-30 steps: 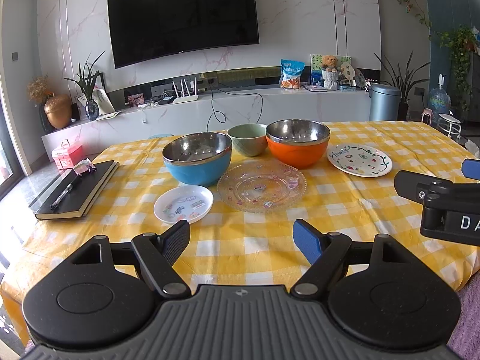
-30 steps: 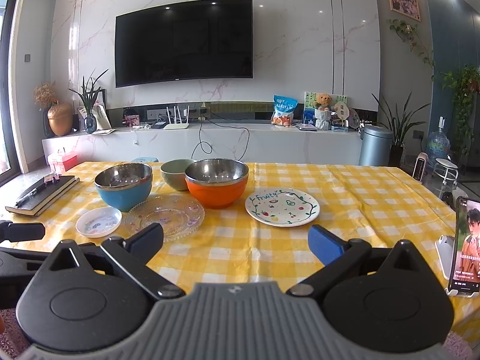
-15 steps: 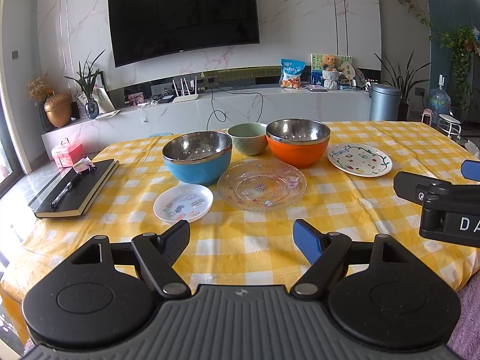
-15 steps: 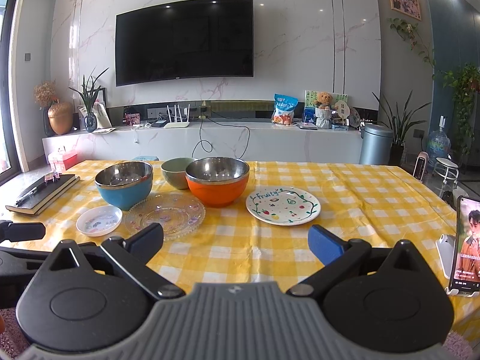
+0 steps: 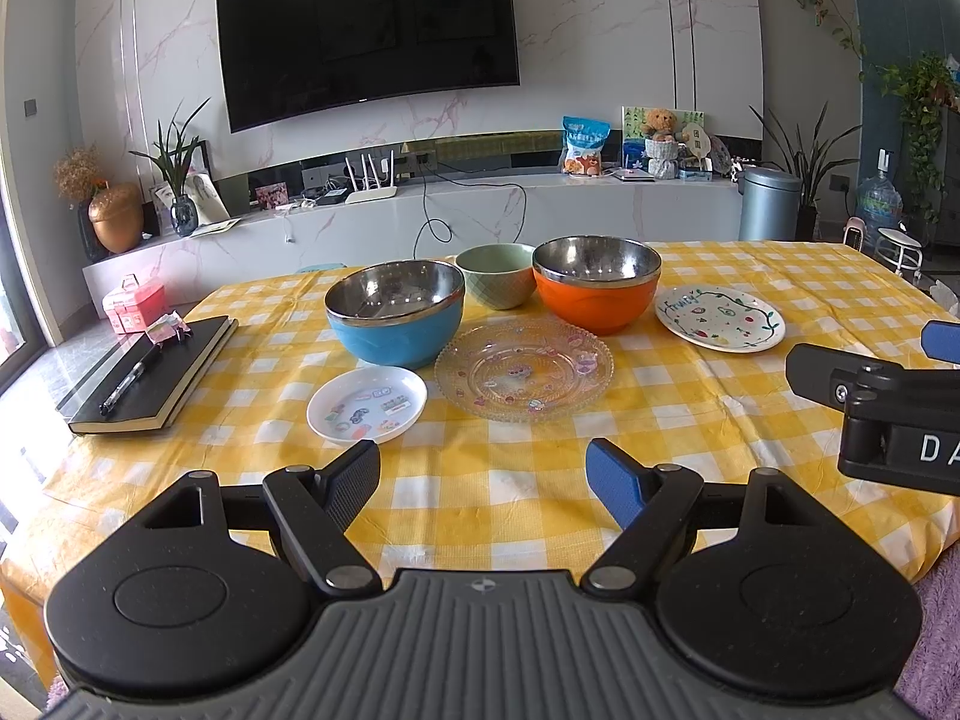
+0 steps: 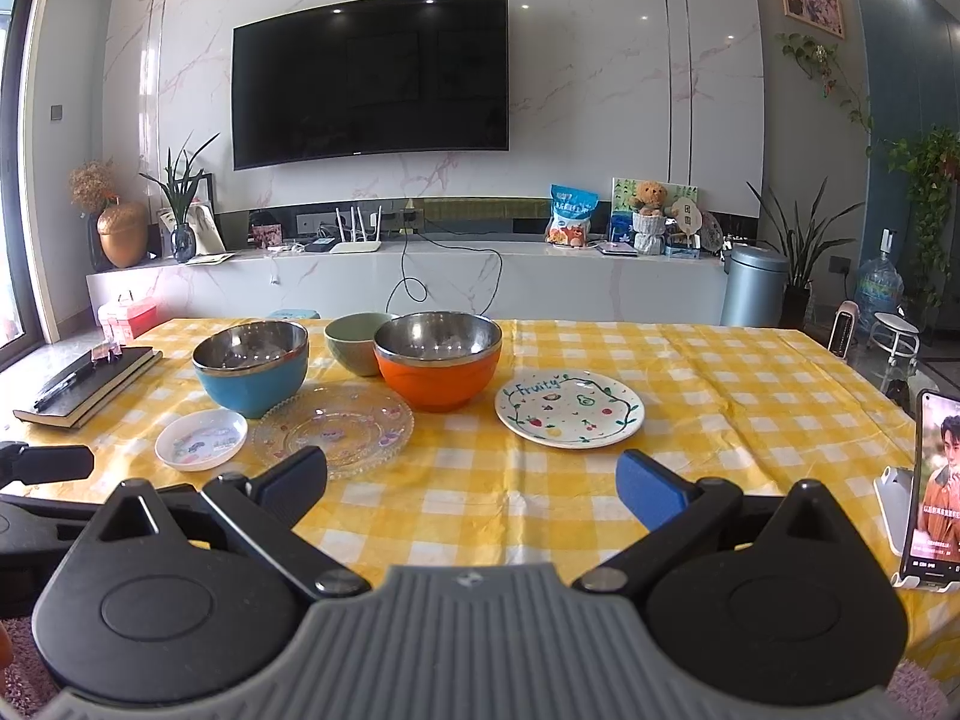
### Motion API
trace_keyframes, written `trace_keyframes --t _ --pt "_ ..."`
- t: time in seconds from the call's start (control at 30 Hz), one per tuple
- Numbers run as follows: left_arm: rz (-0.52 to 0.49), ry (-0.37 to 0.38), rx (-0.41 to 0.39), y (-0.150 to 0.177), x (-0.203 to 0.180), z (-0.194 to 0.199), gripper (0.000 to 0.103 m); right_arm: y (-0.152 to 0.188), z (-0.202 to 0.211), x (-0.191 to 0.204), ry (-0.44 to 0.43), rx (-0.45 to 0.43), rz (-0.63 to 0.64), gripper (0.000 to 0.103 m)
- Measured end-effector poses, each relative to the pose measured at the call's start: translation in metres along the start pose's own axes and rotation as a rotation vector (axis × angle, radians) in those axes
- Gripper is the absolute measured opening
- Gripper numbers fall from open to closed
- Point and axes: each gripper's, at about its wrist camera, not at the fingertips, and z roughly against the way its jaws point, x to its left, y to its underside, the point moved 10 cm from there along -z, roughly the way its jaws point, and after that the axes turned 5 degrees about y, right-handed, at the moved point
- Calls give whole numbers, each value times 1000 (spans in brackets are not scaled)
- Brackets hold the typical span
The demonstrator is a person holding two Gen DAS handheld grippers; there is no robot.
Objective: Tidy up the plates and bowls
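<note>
On the yellow checked tablecloth [image 5: 690, 420] stand a blue steel-lined bowl [image 5: 395, 313], a small green bowl [image 5: 495, 275] and an orange steel-lined bowl [image 5: 596, 283]. In front of them lie a small white dish [image 5: 367, 403], a clear glass plate [image 5: 523, 368] and a white "fruity" plate [image 5: 719, 318]. My left gripper [image 5: 483, 480] is open near the table's front edge, short of the dishes. My right gripper [image 6: 471, 489] is open too, with the fruity plate [image 6: 569, 408] just ahead of it. Neither holds anything.
A black notebook [image 5: 153, 372] with a pen lies at the table's left edge. A phone on a stand [image 6: 933, 492] is at the right edge. Behind the table run a white TV console [image 6: 420, 276] and a grey bin [image 6: 753, 285].
Both grippers have stayed open and nearly still. The right wrist view has crept slightly forward and the dishes have not moved.
</note>
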Motion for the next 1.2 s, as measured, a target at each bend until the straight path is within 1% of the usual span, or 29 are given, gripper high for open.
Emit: trace_keyframes --t 0.27,0.37,0.47,0.53,0.57,0.63,0.7,0.8,0.87,0.9,0.97,1.0,1.03,1.1,1.13,1.2 --pt "4 -5 1 2 1 0 92 -1 -1 3 -7 10 5 100" --pt "13 -6 0 5 1 0 92 0 -5 6 -36 35 16 100" --pt "17 -10 2 9 2 1 93 2 -11 9 -60 67 -10 100" --pt "24 -11 7 7 5 1 95 2 -14 9 -52 79 -9 100" --pt "29 -14 9 4 7 1 98 2 -16 10 -46 81 0 101" --pt "42 -23 14 1 14 -2 98 0 -20 12 -34 82 22 101" --pt "53 -36 24 -1 20 -5 101 -2 -23 16 -44 87 40 101" --pt "64 -52 42 -5 34 -11 102 -4 -33 26 -93 121 35 101" --pt "68 -65 59 -7 44 -16 102 -4 -43 34 -157 170 13 101" --pt "69 -68 67 -8 48 -18 102 -3 -48 40 -215 199 -6 101" --pt "73 -70 80 -9 59 -24 102 0 -58 61 -424 287 -79 101" --pt "77 -74 85 -10 65 -27 102 3 -63 71 -498 327 -100 101" --pt "80 -78 86 -10 70 -29 102 5 -68 79 -489 350 -83 101" --pt "83 -88 92 -11 79 -34 102 6 -76 94 -447 328 4 101" --pt "84 -96 98 -10 85 -37 102 5 -80 103 -448 318 30 101" --pt "92 -108 109 -9 96 -44 102 1 -89 114 -452 312 40 101"
